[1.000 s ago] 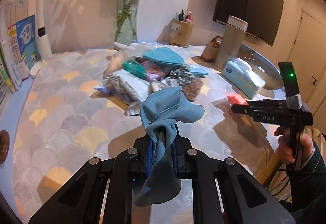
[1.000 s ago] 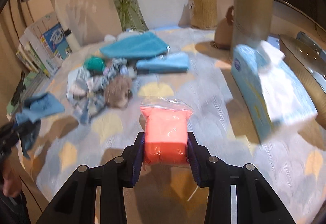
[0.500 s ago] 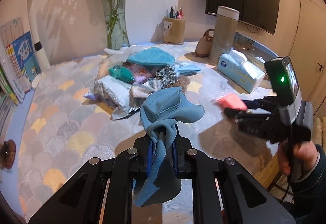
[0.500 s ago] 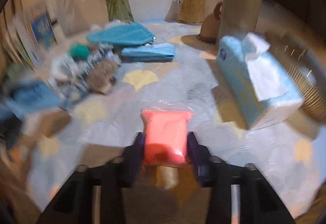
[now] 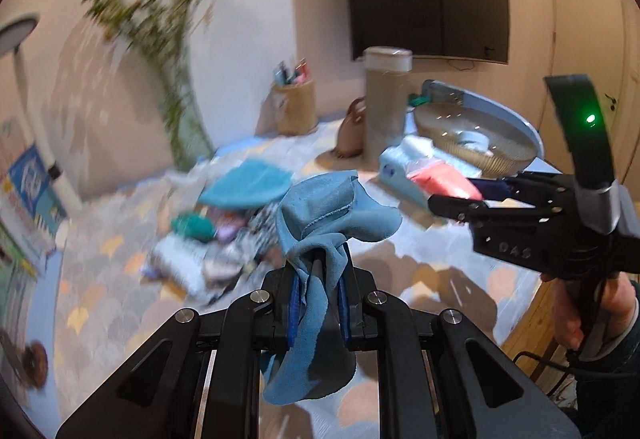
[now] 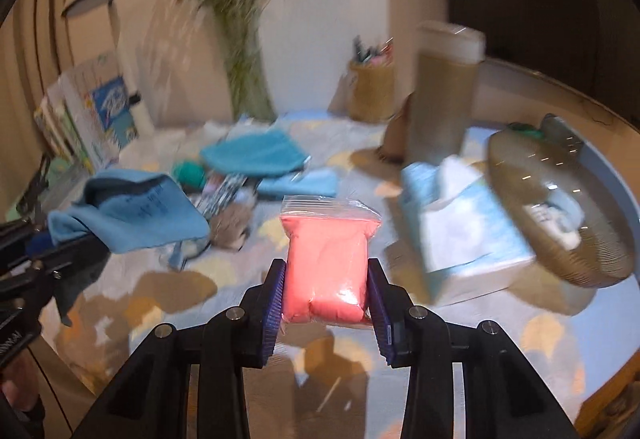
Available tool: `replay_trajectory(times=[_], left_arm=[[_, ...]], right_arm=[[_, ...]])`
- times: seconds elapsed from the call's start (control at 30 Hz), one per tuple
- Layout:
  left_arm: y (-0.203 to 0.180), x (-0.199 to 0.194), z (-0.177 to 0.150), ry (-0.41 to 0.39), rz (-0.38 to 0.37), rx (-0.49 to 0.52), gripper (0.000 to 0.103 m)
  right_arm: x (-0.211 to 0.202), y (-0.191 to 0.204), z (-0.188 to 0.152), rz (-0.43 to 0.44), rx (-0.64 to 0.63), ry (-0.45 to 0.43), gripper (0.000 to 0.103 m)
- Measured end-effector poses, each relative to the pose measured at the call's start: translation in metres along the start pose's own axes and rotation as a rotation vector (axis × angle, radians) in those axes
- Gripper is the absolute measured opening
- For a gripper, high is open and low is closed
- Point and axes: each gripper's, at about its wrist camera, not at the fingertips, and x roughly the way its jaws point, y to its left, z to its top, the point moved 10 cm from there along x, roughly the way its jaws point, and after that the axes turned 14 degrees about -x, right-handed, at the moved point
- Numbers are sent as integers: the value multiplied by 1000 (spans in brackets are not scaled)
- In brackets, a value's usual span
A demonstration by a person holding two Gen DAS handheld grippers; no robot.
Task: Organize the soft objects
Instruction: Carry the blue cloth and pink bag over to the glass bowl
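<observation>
We keep the left gripper [image 5: 319, 279] clamped on the blue cloth [image 5: 332, 211], its jaws together on the fabric at lower centre of the left view; the cloth bunches above them as it did a second ago. The right gripper [image 6: 327, 295] has its jaws pressed on both sides of the pink bag [image 6: 328, 259], same grip as before. In the left view the right gripper now sits higher and closer at the right edge, the bag in front of the tissue box [image 5: 400, 163]. The pile of soft things [image 5: 224, 223] has slid toward mid-left on the surface [image 5: 100, 279], blurred, and the woven basket [image 5: 476, 143] now shows at right
</observation>
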Motion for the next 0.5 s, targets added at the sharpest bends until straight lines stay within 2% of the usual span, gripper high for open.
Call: replay_trajectory(times=[0.13, 0.3, 0.4, 0.5], left_arm=[[-45, 9, 34, -31, -38, 81, 12], [-111, 31, 76, -33, -132, 125, 12], [-152, 58, 95, 23, -206, 126, 12], [-188, 91, 104, 108, -252, 129, 12]], right_arm=[[-31, -43, 11, -53, 59, -73, 38], [-78, -130, 17, -182, 178, -152, 38], [-96, -196, 5, -257, 311, -148, 38], [-98, -242, -11, -298, 433, -112, 38]])
